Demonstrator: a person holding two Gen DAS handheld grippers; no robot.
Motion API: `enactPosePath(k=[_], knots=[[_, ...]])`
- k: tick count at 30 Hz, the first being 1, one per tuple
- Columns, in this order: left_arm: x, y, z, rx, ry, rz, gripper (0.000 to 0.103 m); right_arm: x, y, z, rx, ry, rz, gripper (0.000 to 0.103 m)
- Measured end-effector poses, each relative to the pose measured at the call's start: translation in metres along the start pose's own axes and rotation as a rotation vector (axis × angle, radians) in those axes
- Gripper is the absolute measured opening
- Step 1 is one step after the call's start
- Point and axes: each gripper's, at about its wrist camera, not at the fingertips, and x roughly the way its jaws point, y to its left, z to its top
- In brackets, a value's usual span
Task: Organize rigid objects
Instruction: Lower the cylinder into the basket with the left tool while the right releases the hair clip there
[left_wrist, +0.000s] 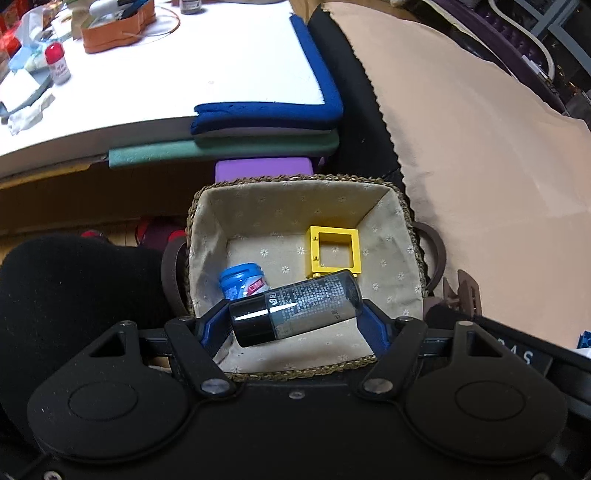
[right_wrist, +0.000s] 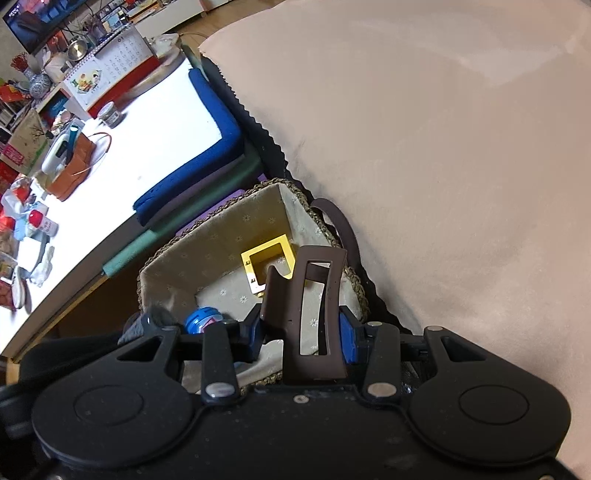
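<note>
Basket (left_wrist: 295, 206), woven and cloth-lined, sits just below the corner of a white table (left_wrist: 184, 74), and both hands hover loads above it. Left tongs (left_wrist: 291, 325) pinch a dark cylindrical bottle (left_wrist: 295, 306) crosswise over the basket's near end; right tongs (right_wrist: 303, 332) grip a brown hair claw clip (right_wrist: 310, 314) upright over the basket's right-hand side. Already inside the basket lie a yellow square frame (left_wrist: 334, 253) toward the far wall and a blue-capped jar (left_wrist: 242, 282) at the near-left corner. The step in hand appears to be the drop-off: each pair of tongs likely needs lowering into bare lining beside those two pieces, then spreading to release. A peach cloth (left_wrist: 480, 166) spreads to the basket's right, folded blue and green mats (left_wrist: 266, 118) sit at the table corner above it, and clutter crowds the table's far end.
</note>
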Motion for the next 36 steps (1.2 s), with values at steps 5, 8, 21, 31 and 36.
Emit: enactPosePath(k=[5,8,21,31,36], knots=[[0.005,-0.001,0.002,-0.004,0.007,0.031,0.068,0.005,0.001,0.002,0.005,-0.005,0.011,0.042],[0.005,0.000,0.003,-0.010,0.000,0.037,0.069,0.004,0.000,0.007,0.007,-0.038,0.012,0.059],[0.001,-0.009,-0.001,0.045,-0.026,0.035,0.075,-0.004,-0.011,0.002,0.043,-0.084,0.044,0.072],[-0.003,-0.012,-0.004,0.064,-0.051,0.040,0.078,-0.014,-0.023,-0.001,0.077,-0.117,0.021,0.072],[-0.005,-0.014,-0.005,0.075,-0.066,0.053,0.078,-0.015,-0.026,-0.003,0.062,-0.120,-0.013,0.076]])
